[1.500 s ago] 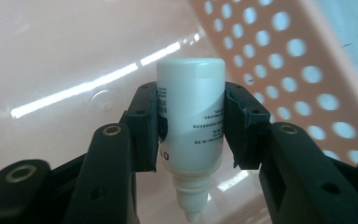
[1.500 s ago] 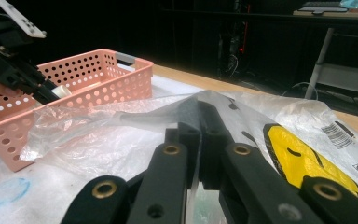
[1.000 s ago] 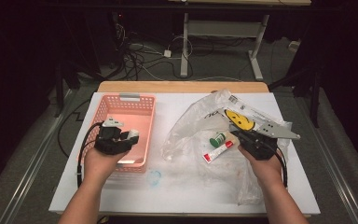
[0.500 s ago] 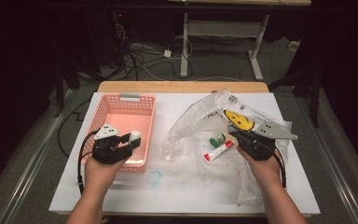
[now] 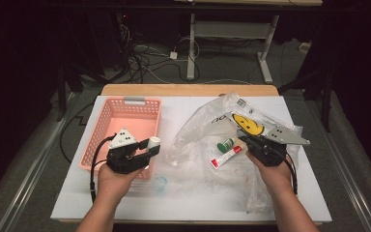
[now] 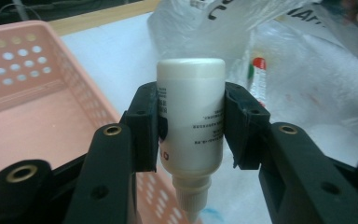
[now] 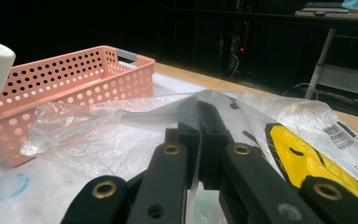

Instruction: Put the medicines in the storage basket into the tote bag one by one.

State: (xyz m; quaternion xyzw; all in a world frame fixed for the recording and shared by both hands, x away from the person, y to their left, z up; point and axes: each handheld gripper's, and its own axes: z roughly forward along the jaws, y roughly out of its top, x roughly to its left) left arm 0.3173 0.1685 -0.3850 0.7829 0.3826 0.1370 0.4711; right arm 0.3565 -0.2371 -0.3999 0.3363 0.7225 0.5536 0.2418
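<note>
My left gripper point(image 5: 149, 148) hovers over the near right corner of a pink basket point(image 5: 125, 121) and is shut on a small white bottle point(image 5: 153, 141). In the left gripper view the white bottle point(image 6: 191, 98) sits clamped between the jaws of the left gripper point(image 6: 191, 116), its nozzle pointing back toward the camera. My right gripper point(image 5: 244, 140) is shut on a fold of a clear plastic bag point(image 5: 198, 130) that bears a yellow smiley. In the right gripper view the right gripper point(image 7: 199, 135) pinches the bag film point(image 7: 121, 135).
A green-capped bottle point(image 5: 225, 144) and a red-and-white tube point(image 5: 224, 157) lie under the bag film. A small blue ring point(image 5: 160, 182) rests on the white table point(image 5: 125, 205) near the basket's front. Cables trail on the floor beyond the table.
My left gripper has shifted slightly right and toward the person, still holding the white bottle, whose end now shows over the basket's corner. The right gripper has barely moved.
</note>
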